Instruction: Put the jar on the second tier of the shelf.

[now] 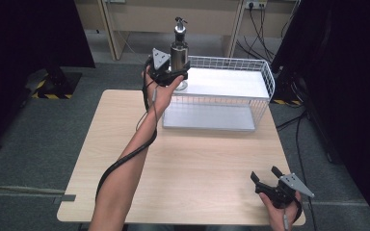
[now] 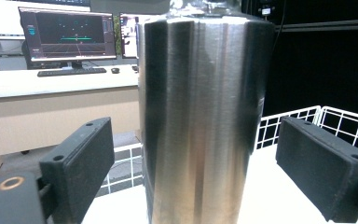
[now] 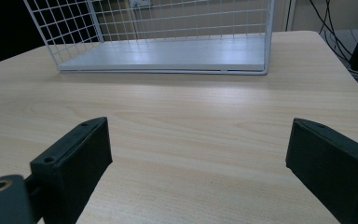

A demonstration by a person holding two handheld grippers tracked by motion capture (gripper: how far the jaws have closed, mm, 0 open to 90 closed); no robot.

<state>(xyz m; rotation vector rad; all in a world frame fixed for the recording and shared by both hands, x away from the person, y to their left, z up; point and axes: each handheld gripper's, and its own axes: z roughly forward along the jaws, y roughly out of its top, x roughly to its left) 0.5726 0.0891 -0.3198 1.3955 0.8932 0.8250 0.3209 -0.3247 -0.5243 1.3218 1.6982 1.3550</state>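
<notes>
One steel bottle (image 1: 178, 55) upright on the upper shelf of the one white wire rack (image 1: 265, 72), at its left end near the rim. Left gripper (image 1: 173, 77) around it, pads spread clear of the metal on both sides, nothing gripped. Right gripper (image 1: 265, 175) wide open, empty, near the table (image 1: 197, 159) front right edge; bare wood between
</notes>
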